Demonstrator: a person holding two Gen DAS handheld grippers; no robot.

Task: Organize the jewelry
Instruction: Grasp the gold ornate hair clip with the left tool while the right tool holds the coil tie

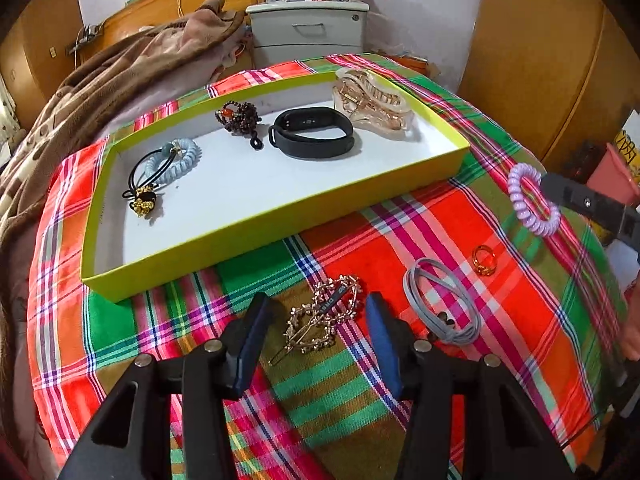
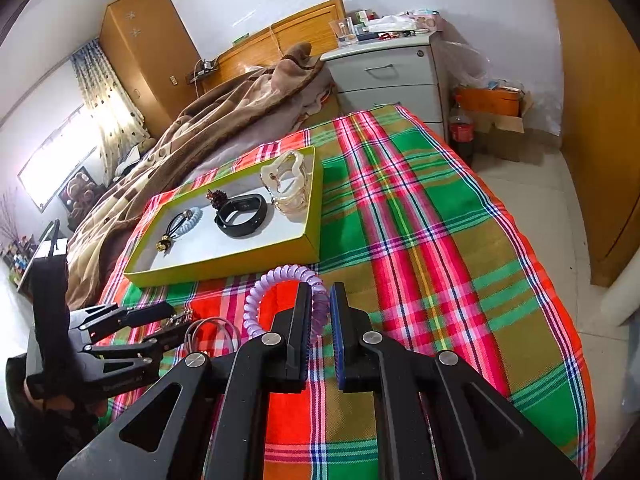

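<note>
- the left gripper point(image 1: 318, 322) is hovering low over the plaid bedspread point(image 1: 400, 232) with its jaws spread wide, gripping nothing.
- a gold hair clip point(image 1: 320, 316) is lying on the bedspread between the two blue pads, and neither pad is touching it.
- the right gripper point(image 2: 320, 308) is pinching a purple spiral hair tie point(image 2: 256, 304); its jaws are standing narrow, clamped on one side of the coil, with the rest of the loop sticking out to the left.
- a grey hair band point(image 1: 440, 304) is lying on the bedspread just right of the left gripper, and a small orange ring point(image 1: 485, 261) is sitting near it, farther back.
- a shallow yellow-green box point(image 1: 280, 224) is resting on the bedspread behind these loose pieces.
- inside the box are lying a black hair tie with gold beads point(image 1: 141, 196) touching a pale blue spiral tie point(image 1: 178, 158), a dark beaded piece point(image 1: 238, 118), a black wristband point(image 1: 312, 138) and a clear claw clip point(image 1: 372, 100) at the far right end.
- a brown blanket point(image 1: 100, 80) is lying heaped to the left of the box.
</note>
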